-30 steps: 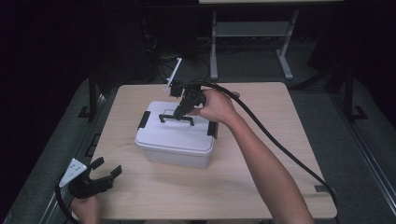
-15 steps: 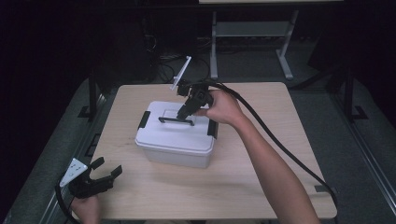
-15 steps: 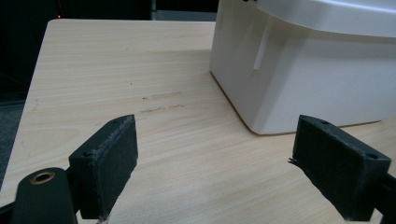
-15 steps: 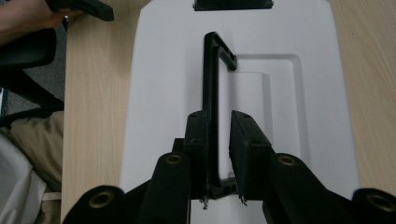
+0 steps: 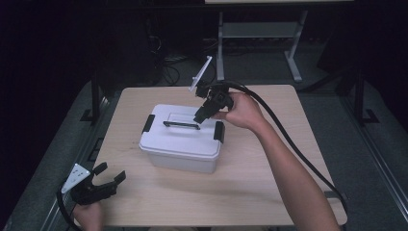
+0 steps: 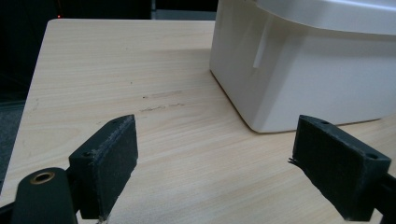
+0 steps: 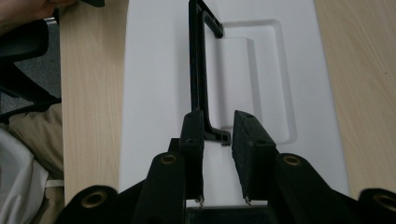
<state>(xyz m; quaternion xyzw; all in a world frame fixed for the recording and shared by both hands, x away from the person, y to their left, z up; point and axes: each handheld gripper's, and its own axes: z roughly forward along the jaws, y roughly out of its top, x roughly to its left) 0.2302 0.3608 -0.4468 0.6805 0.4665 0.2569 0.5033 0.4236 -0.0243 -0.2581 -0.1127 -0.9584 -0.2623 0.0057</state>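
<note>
While the box (image 5: 180, 144) hides its own base, its one handle (image 7: 198, 70) stands between the right gripper (image 7: 217, 133)'s just-opening jaws, seemingly unclamped; left gripper (image 6: 217, 158) gapes, empty.

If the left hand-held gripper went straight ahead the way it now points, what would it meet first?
Probably the white box: its near corner stands ahead of the open left hand-held gripper, though slightly to one side, so it might only graze it.

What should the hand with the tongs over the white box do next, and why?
Probably lift the right tongs clear of the black handle. Their jaws have just been opening, the upright handle stands between them with a gap on one side, and both side latches on the white box look shut.
</note>
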